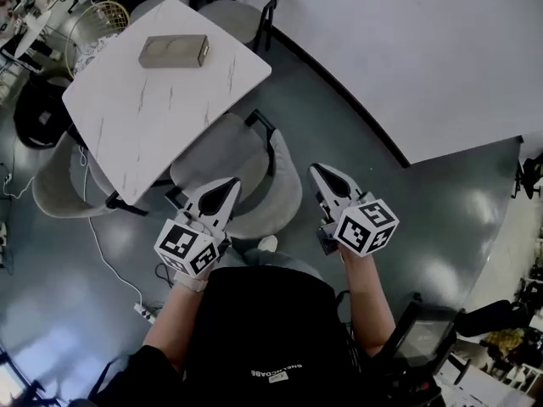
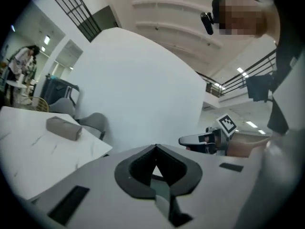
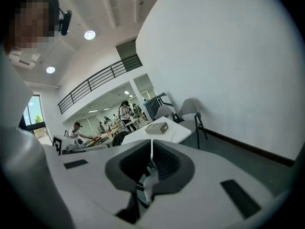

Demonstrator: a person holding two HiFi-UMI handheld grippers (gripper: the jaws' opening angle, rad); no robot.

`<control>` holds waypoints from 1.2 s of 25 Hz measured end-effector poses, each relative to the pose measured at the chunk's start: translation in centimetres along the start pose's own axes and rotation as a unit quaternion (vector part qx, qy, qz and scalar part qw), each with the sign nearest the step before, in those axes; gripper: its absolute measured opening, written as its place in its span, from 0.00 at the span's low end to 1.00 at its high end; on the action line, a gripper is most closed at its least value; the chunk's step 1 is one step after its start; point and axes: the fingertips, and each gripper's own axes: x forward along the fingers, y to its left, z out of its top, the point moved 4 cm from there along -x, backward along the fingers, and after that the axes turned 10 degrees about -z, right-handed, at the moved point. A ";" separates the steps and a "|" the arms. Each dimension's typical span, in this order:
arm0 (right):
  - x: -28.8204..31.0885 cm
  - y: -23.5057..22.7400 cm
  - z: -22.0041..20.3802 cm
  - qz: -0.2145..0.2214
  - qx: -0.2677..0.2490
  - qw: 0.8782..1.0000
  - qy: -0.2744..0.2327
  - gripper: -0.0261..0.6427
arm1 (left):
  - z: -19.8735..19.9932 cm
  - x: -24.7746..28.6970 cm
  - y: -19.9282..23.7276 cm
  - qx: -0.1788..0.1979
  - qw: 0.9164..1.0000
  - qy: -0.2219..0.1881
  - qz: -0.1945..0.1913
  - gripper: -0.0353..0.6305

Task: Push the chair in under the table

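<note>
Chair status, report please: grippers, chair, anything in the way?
Left gripper and right gripper shut, empty, raised, not touching chair. Chair seat mostly out from table. Nothing seen blocking; loose cable off to the left.

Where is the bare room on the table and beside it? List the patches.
The table is bare from the box to its near corner. The floor is open between the near chair and the wall. Crowded: chairs ring the table; a cable trails at left.
</note>
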 end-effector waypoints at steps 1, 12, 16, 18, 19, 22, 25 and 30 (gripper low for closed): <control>-1.1 0.4 0.3 -0.004 -0.004 1.000 -0.014 0.07 | 0.6 0.8 -1.0 0.002 0.999 0.007 -0.035 0.06; -9.5 4.4 3.1 -0.043 0.031 0.989 -0.141 0.07 | 5.0 5.6 -10.0 0.084 0.960 0.045 -0.264 0.06; -10.9 5.0 2.7 -0.052 0.031 0.985 -0.165 0.07 | 5.2 5.7 -12.1 0.103 0.945 0.050 -0.306 0.06; -11.1 4.9 2.5 -0.058 0.035 0.983 -0.168 0.07 | 5.3 5.7 -12.7 0.106 0.937 0.052 -0.329 0.06; -11.2 4.8 2.5 -0.061 0.037 0.983 -0.170 0.07 | 5.2 5.8 -13.0 0.110 0.933 0.055 -0.339 0.06; -11.5 4.7 2.6 -0.069 0.029 0.982 -0.175 0.07 | 4.7 6.2 -13.4 0.108 0.926 0.067 -0.356 0.06; -11.6 4.5 2.2 -0.077 0.011 0.982 -0.174 0.07 | 4.9 6.7 -13.2 0.071 0.927 0.057 -0.364 0.06; -12.2 4.2 1.6 -0.080 0.017 0.981 -0.176 0.06 | 5.3 6.3 -13.0 0.071 0.929 0.048 -0.360 0.06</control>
